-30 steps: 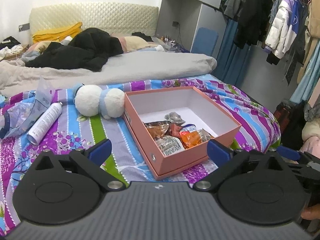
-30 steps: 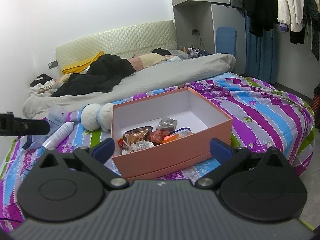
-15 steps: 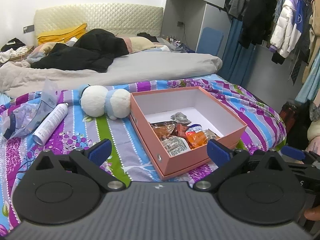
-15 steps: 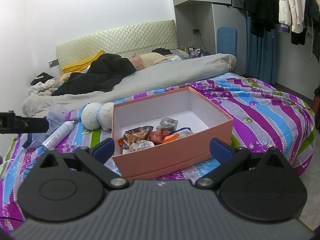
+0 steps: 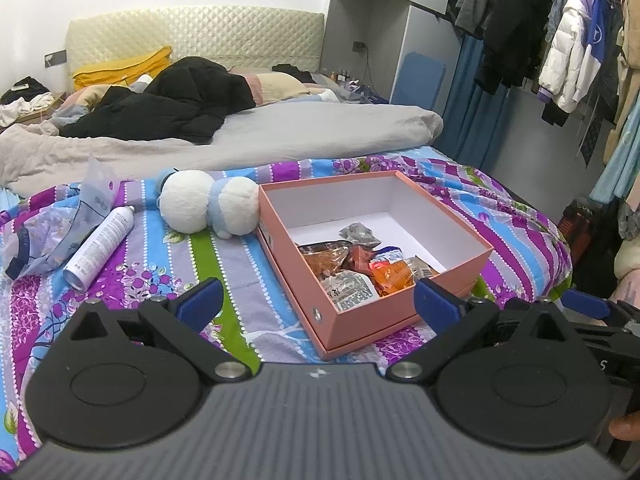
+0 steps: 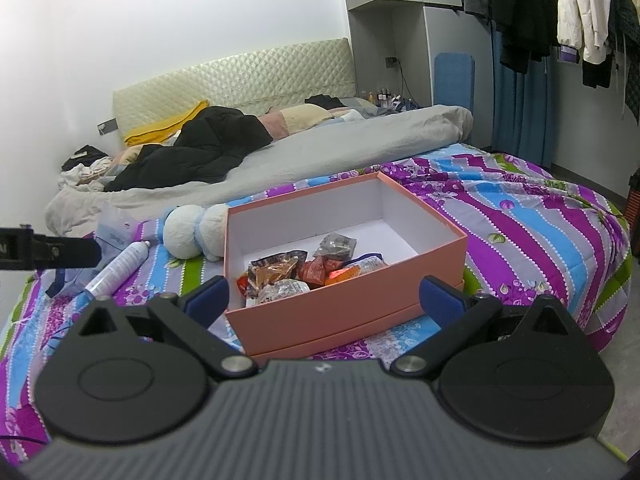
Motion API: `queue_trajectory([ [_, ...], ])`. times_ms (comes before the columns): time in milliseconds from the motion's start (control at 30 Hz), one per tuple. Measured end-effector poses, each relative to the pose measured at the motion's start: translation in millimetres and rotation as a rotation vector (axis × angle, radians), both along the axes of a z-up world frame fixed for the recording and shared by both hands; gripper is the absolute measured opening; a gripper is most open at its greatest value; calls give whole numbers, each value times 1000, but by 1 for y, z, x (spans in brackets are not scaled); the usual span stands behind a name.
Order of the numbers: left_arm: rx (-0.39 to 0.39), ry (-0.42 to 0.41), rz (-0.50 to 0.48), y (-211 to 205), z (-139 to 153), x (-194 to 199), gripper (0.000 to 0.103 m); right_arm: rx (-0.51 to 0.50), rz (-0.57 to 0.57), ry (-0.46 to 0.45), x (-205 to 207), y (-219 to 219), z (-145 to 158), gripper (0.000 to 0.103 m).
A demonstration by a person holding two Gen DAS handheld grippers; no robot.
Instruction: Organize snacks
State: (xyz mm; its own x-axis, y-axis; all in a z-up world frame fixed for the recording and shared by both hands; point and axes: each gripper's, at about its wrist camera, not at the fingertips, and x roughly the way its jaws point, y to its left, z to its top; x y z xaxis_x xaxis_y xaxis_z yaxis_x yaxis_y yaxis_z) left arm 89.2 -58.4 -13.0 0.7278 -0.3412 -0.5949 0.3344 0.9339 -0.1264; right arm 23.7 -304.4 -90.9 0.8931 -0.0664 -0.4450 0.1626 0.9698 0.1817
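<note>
Two hand-held grippers hang over the foot of the bed (image 5: pixel 132 248), both with fingers spread wide and nothing between them. The left gripper (image 5: pixel 316 304) and the right gripper (image 6: pixel 324 294) each face the pink box (image 5: pixel 404 316), which sits on the striped cover just ahead of them.

The snacks (image 5: pixel 352 264) lie in a loose heap inside the box, crowded into its near corner: a brown packet, an orange one, a clear one with a printed label, and a small grey packet a little further back. The far half of the box floor is bare white.

From the left gripper the box sits ahead and slightly to the right, turned so that one corner points at the fingers; its long axis runs away toward the right. From the right gripper the box (image 6: pixel 344 320) lies squarely ahead, its near long wall crossing between the two fingers, and the snacks (image 6: pixel 304 272) sit just behind that wall, a shade left of centre.

I judge the right gripper the nearer of the two and the better lined up: it would only need to rise over the near wall and dip in. The left would have to swing right and reach across a corner.

A plush toy (image 5: pixel 208 208) touches the box's left wall, and a spray can (image 5: pixel 100 246) lies further left beside a crumpled plastic bag (image 5: pixel 44 236), all well apart from both grippers.
</note>
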Motion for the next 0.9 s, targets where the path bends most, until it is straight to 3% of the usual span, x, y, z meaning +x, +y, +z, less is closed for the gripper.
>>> queue_trajectory([
  [900, -4, 3, -1, 0, 3, 0, 103, 0, 0, -1, 0, -1, 0, 103],
])
